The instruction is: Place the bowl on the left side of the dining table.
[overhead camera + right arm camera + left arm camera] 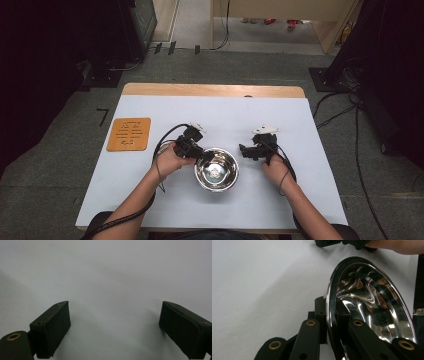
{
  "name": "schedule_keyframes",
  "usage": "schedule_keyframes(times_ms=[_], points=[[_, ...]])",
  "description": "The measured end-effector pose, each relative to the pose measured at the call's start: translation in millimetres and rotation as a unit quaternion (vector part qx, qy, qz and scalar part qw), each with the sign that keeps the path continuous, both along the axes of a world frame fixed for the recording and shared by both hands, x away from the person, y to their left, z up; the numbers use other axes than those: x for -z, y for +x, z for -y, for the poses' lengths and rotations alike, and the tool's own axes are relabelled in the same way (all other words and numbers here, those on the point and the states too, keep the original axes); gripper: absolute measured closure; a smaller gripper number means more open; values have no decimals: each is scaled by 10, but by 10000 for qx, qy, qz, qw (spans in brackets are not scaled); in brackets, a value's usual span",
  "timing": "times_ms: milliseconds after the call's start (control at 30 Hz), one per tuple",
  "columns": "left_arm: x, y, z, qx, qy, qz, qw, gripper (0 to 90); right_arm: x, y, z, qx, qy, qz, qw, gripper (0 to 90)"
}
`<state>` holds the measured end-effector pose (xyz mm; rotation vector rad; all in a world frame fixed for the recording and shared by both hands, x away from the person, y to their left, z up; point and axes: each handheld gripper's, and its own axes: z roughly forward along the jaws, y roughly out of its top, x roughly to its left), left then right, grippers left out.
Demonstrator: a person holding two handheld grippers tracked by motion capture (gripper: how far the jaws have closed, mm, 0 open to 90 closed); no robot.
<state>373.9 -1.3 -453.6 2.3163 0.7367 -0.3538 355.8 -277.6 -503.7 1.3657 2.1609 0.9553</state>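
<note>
While the steel bowl (216,169) sat on the white table cover (150,200) near the person's edge, the left gripper (204,156) was clamped on its left rim (329,305) — one jaw inside, one outside. Just right of the bowl, the right gripper (242,150) rested apart from it — jaws spread wide, nothing between them. An orange mat (129,134) lay well off to the left.

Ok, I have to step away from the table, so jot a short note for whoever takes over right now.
Left tongs: shut on the steel bowl, one jaw inside the rim, one outside, at the bowl's left edge.
Right tongs: open, nothing between the jaws, resting on the white table cover just right of the bowl, apart from it.
Orange mat: far left, bare.
Done: bowl gripped.
Left: moving the bowl; where to isn't evident.
</note>
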Motion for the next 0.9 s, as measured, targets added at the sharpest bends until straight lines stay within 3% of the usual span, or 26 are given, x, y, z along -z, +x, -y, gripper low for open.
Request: schedule_keyframes(times_ms=[467, 900], points=[[-82, 57, -121, -185, -102, 51, 9998, 854, 0, 8, 6, -10, 7, -28, 10000, 95], [-98, 89, -190, -287, -71, 34, 9996, 854, 0, 8, 5, -1, 8, -34, 10000, 94]])
